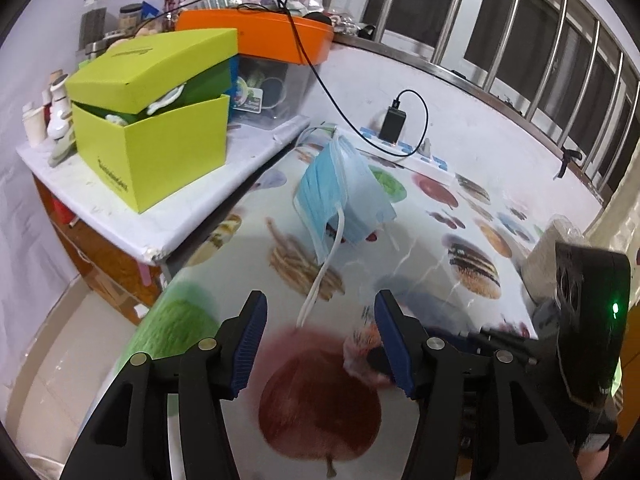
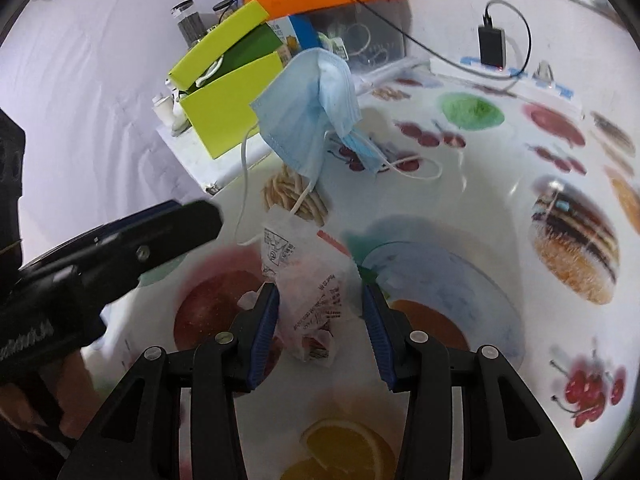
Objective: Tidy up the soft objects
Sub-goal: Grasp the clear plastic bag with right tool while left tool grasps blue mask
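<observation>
Right up close, the right gripper [image 2: 320,328] has its two blue pads spread apart. A crinkly little plastic bag [image 2: 310,300] with printing on it lies on the table between them. One pad looks very near the bag, but I don't think they squeeze it.

The left gripper [image 1: 320,340] is spread wide too. Nothing is between its pads, only the big red apple printed on the tablecloth [image 1: 500,152]. In its own view the little bag peeks out just beside its right pad.

A bit farther on sits a heap of blue face masks [image 1: 344,196], folded over each other like a small tent. Their white ear strings trail across the cloth toward the grippers. The masks lie loose and messy, well apart from any box.

Past them, on a lower white shelf, stands a bright green box [image 1: 152,152] with its lid tipped open. White bits poke out of it. At the very back are an orange tub [image 1: 260,36] and a black charger [image 1: 392,124] on a power strip.

I think the tidying has hardly begun. The bag and the masks both still wait on the table.
</observation>
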Available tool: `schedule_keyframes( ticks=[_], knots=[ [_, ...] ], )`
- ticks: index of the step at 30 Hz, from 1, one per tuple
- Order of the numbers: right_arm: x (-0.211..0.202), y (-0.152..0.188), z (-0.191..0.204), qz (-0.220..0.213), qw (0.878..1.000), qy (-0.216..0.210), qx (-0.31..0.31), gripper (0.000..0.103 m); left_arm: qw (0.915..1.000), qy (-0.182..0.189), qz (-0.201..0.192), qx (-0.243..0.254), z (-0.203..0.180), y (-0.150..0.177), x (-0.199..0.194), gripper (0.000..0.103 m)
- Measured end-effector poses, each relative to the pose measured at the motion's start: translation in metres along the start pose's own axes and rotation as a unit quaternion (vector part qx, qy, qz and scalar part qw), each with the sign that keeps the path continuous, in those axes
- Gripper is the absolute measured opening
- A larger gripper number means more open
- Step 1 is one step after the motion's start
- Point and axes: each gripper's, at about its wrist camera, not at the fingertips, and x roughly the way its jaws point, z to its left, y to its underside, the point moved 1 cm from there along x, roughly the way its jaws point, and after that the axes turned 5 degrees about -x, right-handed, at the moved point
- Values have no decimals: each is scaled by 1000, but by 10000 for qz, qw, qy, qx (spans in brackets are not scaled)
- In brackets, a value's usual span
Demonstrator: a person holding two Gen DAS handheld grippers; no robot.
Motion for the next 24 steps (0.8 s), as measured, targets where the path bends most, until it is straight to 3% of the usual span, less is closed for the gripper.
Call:
schedule_keyframes(
  ticks=[2,3,7,18,24],
  knots=[
    [-1,1,-1,-10,10000,17,-2,40,10000,15,-4,-13,-3,-4,6,56],
    [-2,0,-1,-29,10000,6,-11,30,10000,24,-8,-23,-5,-8,9,57],
    [-9,2,-4,-81,9997,216,-57,26,9999,100,-51,9,-16,-16,19,58],
    [-45,19,-44,-180,9969,625,447,25,9999,-105,20,60,-43,-32,54,63],
    [-59,23,-59,-285,9954,660,630,25,9990,-412,-56,156,-54,-36,72,63]
  ],
)
